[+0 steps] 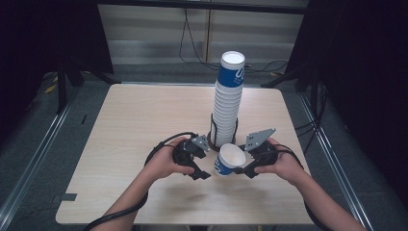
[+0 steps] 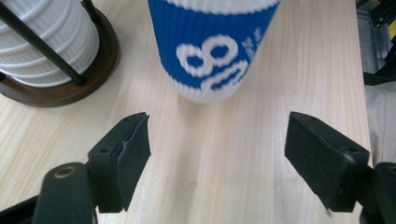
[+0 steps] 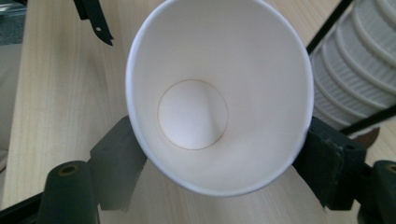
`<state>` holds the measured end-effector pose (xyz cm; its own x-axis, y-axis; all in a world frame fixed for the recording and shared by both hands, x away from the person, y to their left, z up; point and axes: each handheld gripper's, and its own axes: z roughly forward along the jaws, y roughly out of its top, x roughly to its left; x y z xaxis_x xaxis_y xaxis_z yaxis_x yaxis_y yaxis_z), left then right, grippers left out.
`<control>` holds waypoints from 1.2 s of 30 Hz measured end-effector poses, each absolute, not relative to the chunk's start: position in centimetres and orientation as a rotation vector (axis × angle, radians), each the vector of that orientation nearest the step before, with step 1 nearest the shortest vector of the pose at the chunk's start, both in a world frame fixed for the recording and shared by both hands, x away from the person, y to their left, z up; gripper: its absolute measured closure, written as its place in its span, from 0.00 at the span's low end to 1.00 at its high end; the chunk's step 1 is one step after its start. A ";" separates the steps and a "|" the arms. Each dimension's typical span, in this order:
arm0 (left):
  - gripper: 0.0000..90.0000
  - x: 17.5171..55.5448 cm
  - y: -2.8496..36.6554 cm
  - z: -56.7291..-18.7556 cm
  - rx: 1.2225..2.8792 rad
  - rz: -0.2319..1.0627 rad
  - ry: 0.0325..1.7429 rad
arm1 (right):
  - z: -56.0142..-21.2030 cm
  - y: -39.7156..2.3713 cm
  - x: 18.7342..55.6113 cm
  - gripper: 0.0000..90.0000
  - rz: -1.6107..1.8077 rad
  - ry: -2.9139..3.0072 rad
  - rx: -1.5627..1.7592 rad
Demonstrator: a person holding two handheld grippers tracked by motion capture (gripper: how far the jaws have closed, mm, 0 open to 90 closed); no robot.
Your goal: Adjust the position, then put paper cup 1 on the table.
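A single paper cup (image 1: 230, 159), blue outside and white inside, hangs tilted just above the table near the front. My right gripper (image 1: 244, 167) is shut on its rim from the right. In the right gripper view the two pads (image 3: 119, 158) press both sides of the cup (image 3: 219, 93), whose mouth faces the camera. My left gripper (image 1: 202, 172) stands open just left of the cup. In the left gripper view its jaws (image 2: 217, 154) are wide apart with bare wood between them, and the cup (image 2: 212, 51) is ahead of the fingertips, not touching.
A tall stack of the same cups (image 1: 230, 96) stands in a black wire holder on a round brown base (image 2: 93, 74), right behind the hands. The wooden table (image 1: 144, 110) stretches left and back. Cables trail from both grippers. Dark stands flank the table.
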<state>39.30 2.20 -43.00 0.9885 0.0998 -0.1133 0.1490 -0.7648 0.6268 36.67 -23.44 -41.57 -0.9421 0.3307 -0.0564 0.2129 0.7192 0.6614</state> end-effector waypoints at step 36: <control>0.24 39.4 3.0 -43.7 2.464 -0.108 0.208 | -42.0 -30.8 38.3 0.23 0.726 2.670 0.772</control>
<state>39.42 3.00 -43.68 0.9840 0.1225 -0.1292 0.1763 -0.7732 0.6091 38.27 -30.78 -41.97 -0.8222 0.5576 -0.1141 0.4231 0.7329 0.5327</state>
